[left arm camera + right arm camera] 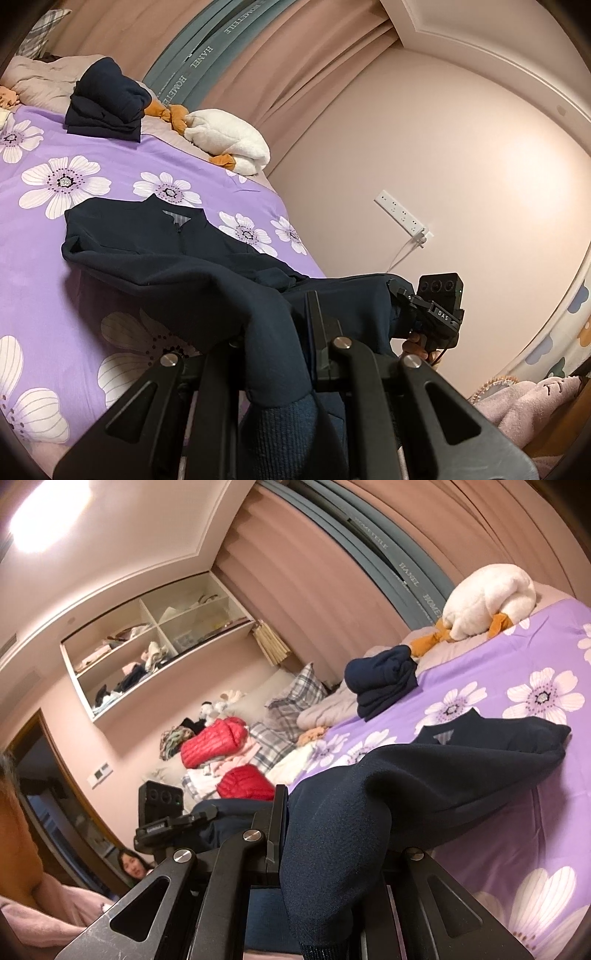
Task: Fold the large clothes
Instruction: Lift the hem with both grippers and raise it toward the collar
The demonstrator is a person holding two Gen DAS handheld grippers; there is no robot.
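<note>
The fingers [321, 332] of the left gripper [280, 369] are pinched on dark navy cloth, the ribbed cuff or hem of the garment hanging down between them. The fingers [277, 823] of the right gripper [325, 849] are likewise clamped on the same navy garment [166, 251], with a thick fold of it bulging over them and a ribbed edge below. From the left wrist view the right gripper [424, 306] shows off to the right, gripping the lifted near edge.

The garment, a zip-neck top, lies with its collar [177, 214] and shoulders flat on the purple flowered bedspread [55, 258], while its near part is raised off the bed by both grippers. Farther away, near the plush duck [225, 140], sits a folded navy pile [107, 103], which looks like a piece already finished.

By my judgement, this top is early in its fold: the bottom has been picked up but not laid over toward the collar, and no crease is set. The sleeves seem bunched and unsorted. Unfolded clothes, red jackets [214, 746] among them, lie heaped at the far left, so more work likely remains.
</note>
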